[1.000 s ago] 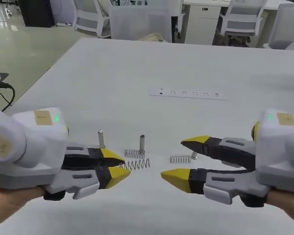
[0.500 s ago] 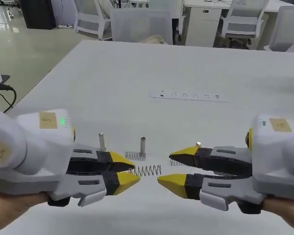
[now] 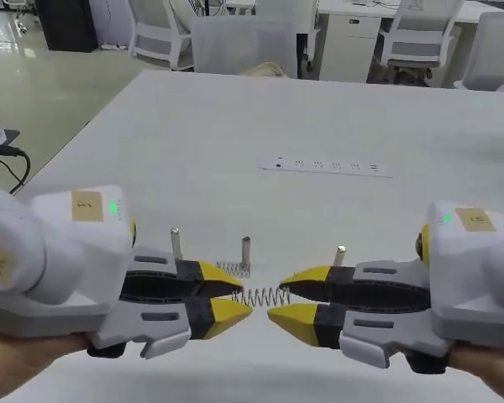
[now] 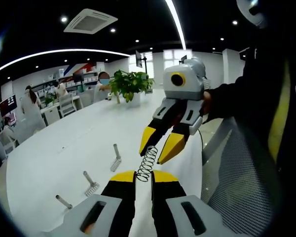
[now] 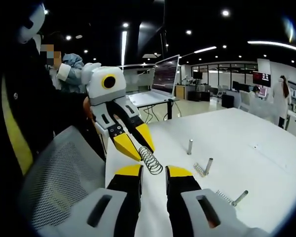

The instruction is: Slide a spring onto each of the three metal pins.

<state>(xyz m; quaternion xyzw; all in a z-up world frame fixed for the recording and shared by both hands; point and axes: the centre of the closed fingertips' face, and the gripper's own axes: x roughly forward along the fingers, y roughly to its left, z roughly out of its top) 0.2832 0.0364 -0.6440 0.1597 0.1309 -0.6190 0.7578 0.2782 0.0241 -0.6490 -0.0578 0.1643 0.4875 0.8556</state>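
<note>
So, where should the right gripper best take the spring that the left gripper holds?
Probably the free end coils, from the right. The spring sticks out sideways from the left gripper, its free end pointing between the open jaws of the right gripper, which can close across the coils.

No words or numbers can be read. The left hand-held gripper [image 3: 244, 300] has a tan sticker [image 3: 87, 206] on top. The right hand-held gripper [image 3: 275, 297] has a second tan sticker [image 3: 475, 220] on top. The writing on both is too small to read.
</note>
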